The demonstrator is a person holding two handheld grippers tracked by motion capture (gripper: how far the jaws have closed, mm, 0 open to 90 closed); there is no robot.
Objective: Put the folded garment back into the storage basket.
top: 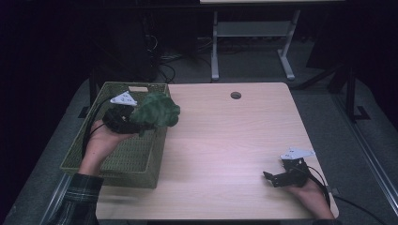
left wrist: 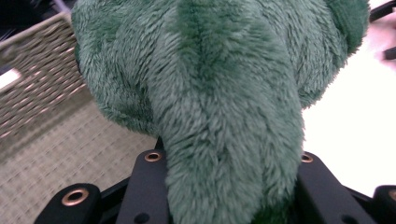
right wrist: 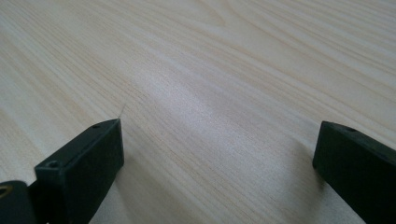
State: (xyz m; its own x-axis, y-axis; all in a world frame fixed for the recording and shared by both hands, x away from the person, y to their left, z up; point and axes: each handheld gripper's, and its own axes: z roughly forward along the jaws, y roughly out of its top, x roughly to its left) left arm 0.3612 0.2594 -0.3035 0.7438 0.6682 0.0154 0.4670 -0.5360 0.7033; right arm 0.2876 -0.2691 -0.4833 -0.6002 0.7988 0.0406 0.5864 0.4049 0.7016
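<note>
A dark green plush toy [top: 157, 110] hangs above the right rim of the woven green basket [top: 89, 166], held by my left gripper [top: 136, 123], whose jaws are shut on it. In the left gripper view the furry green toy [left wrist: 224, 93] bulges up from between the two black jaws, with the basket [left wrist: 46, 140] below and to the left. My right gripper [top: 271, 180] rests low at the table's near right corner, its jaws open and wide apart over bare wood in the right gripper view [right wrist: 219, 154], nothing between them.
The light wooden table [top: 225, 140] has a round cable hole [top: 235, 95] near its far edge. The basket overhangs the table's left side and holds a small tan piece [top: 138, 89] at its far rim. A metal table frame [top: 253, 42] stands behind.
</note>
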